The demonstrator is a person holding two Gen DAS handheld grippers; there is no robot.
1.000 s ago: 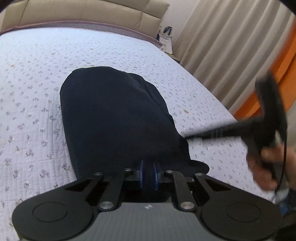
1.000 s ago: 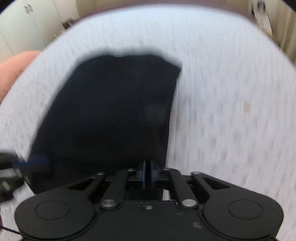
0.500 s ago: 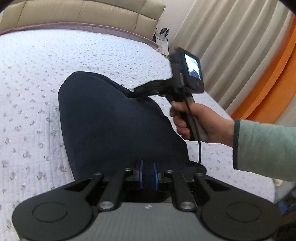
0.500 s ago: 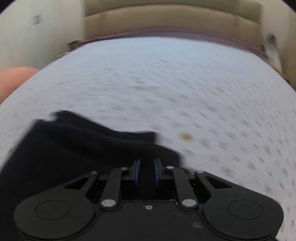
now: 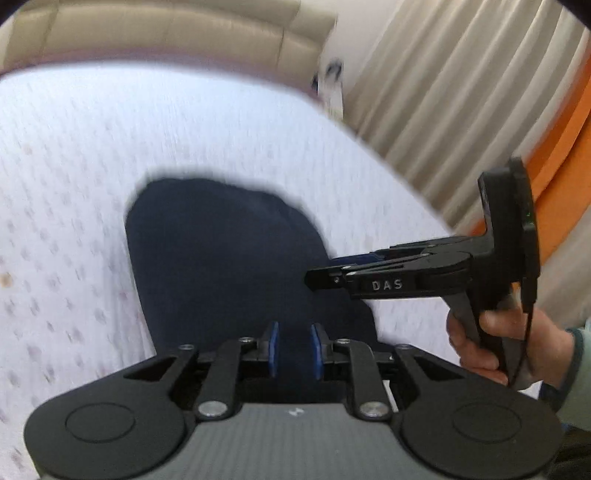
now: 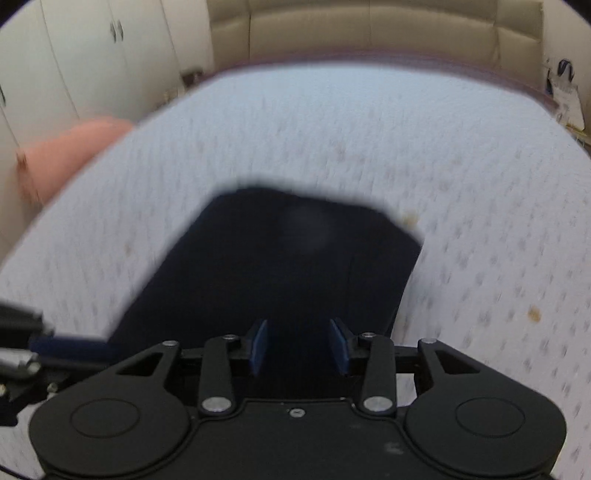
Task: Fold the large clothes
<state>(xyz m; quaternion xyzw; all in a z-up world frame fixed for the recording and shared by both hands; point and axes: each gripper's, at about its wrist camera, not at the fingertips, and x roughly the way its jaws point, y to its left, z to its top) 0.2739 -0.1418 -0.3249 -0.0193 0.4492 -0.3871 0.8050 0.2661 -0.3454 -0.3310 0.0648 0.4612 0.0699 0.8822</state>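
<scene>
My right hand-held gripper (image 5: 314, 278), marked "DAS", and left hand-held gripper (image 5: 293, 349) released; folded navy garment (image 5: 225, 266) runs lengthwise toward the beige padded headboard (image 6: 369, 33).

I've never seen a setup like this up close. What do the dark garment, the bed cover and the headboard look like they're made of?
Dark navy garment: soft matte fabric, lying limp; weave too blurred to tell.
Bed cover: white cloth with a small floral print, possibly quilted.
Headboard: beige padded panels with seams, faint sheen, probably leather or leatherette.

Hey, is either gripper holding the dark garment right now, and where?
Neither. The left gripper and right gripper are both open over the near end of the dark garment, with nothing clamped.
</scene>
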